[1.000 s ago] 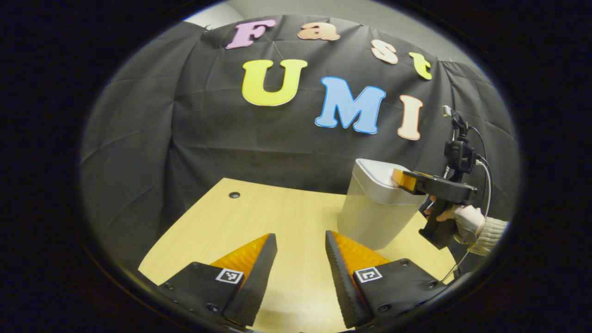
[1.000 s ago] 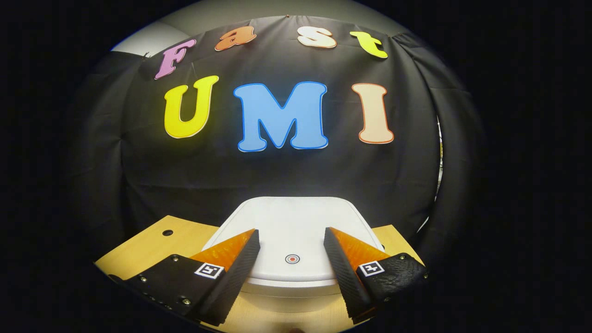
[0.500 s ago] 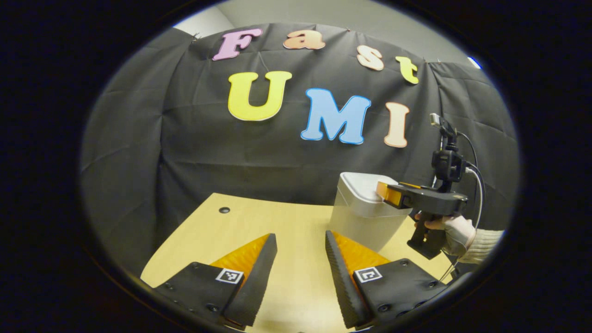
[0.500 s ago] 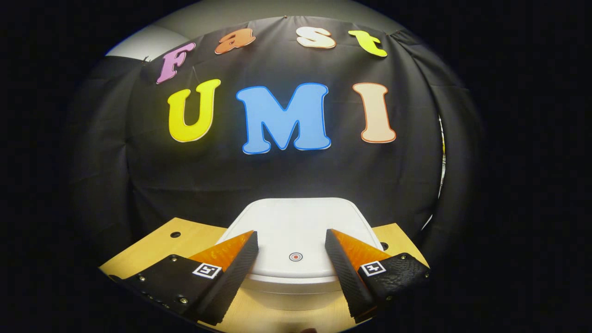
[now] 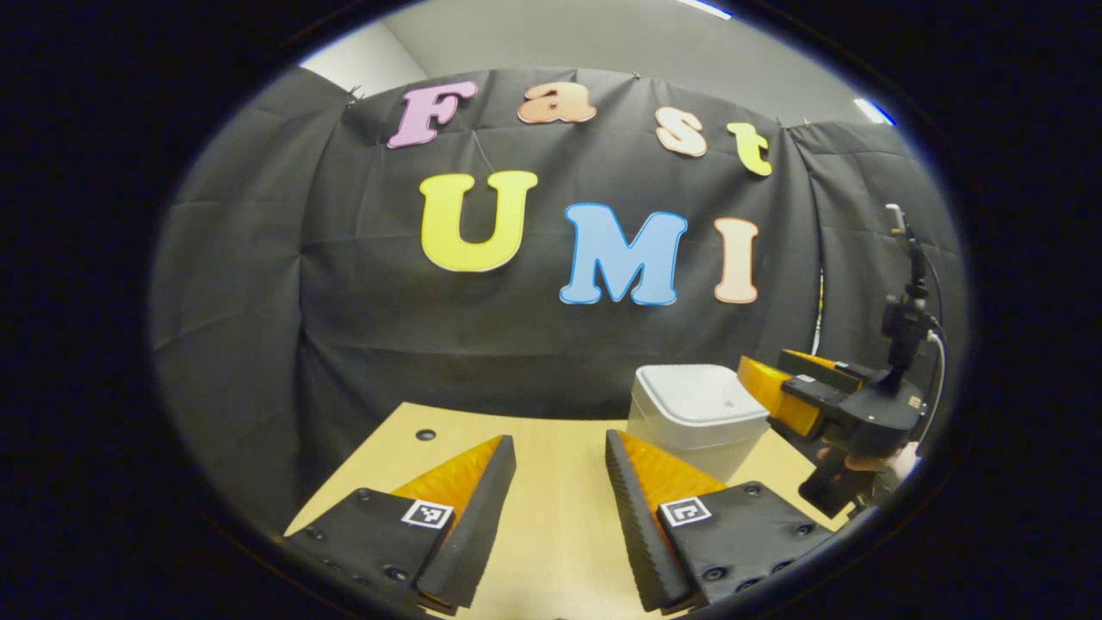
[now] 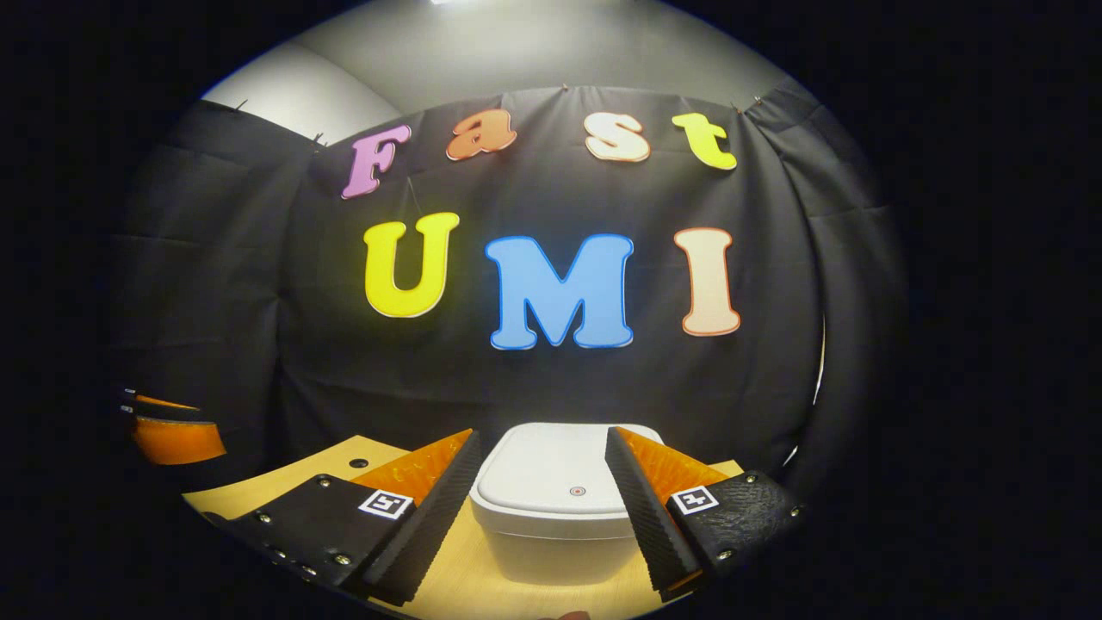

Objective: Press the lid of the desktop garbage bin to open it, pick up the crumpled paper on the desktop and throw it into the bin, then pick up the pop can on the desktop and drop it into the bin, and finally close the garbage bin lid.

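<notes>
The white garbage bin (image 5: pixel 689 418) stands on the light wooden desk (image 5: pixel 534 430) with its lid (image 6: pixel 564 478) down. A small round mark sits near the lid's front edge. In the right gripper view my right gripper (image 6: pixel 542 491) is open, its fingers apart on either side of the bin and short of it, touching nothing. In the left gripper view my left gripper (image 5: pixel 560 482) is open over bare desk, left of the bin. The right gripper (image 5: pixel 779 392) appears there too, just right of the bin, held by a hand.
Near the back left corner of the desk is a small round hole (image 5: pixel 425 435). The black cloth wall (image 5: pixel 551 327) closes off the back of the desk. The left gripper's fingers (image 6: pixel 172 435) show at the left edge of the right gripper view.
Both grippers have drawn back and away from the bin, so it looks smaller and farther. The right gripper's fingers have left the lid, which stays down.
</notes>
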The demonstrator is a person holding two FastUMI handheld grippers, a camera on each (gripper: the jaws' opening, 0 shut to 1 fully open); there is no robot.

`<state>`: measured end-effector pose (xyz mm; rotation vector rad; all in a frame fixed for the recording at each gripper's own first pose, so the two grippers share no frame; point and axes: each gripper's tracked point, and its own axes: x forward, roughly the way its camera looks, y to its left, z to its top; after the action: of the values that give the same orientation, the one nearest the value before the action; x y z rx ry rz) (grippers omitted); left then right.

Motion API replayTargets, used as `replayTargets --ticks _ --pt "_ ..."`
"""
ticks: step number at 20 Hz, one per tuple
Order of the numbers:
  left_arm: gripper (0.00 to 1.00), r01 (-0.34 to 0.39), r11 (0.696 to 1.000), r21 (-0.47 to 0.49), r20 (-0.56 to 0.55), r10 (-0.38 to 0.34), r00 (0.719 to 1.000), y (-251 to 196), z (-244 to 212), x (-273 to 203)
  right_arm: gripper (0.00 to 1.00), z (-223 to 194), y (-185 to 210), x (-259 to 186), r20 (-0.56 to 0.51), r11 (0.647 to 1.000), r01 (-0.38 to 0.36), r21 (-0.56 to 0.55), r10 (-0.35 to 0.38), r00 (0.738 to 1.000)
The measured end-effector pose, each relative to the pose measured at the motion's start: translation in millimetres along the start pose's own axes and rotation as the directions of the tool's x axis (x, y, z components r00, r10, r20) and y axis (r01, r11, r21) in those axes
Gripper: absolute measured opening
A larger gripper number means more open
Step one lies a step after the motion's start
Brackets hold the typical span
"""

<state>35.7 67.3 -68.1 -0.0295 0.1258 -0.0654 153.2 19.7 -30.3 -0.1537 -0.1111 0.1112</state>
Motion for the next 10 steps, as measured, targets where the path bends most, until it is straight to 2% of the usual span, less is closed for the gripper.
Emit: replayTargets --ticks 3,4,8,10 --pt "0.77 -0.015 1.000 0.016 0.062 0.014 0.998 3.6 23.2 -1.5 0.94 33.6 3.3 -19.6 0.070 1.000 0.003 -0.008 -0.003 0.998" --pt "0.68 -0.017 1.000 0.022 0.078 0.015 0.997 2.9 29.0 -2.1 0.94 46.8 0.5 -17.7 0.093 1.000 0.009 -0.009 -0.008 0.996" --pt "0.92 -0.045 0.996 0.081 0.145 0.033 0.989 0.6 46.6 -7.4 0.93 68.1 -6.3 -43.5 0.164 0.999 0.049 -0.016 -0.046 0.985" --pt "0.96 -0.052 0.994 0.096 0.157 0.036 0.987 -5.8 46.4 -7.5 0.94 67.0 -7.0 -52.7 0.176 0.997 0.057 -0.048 -0.047 0.983"
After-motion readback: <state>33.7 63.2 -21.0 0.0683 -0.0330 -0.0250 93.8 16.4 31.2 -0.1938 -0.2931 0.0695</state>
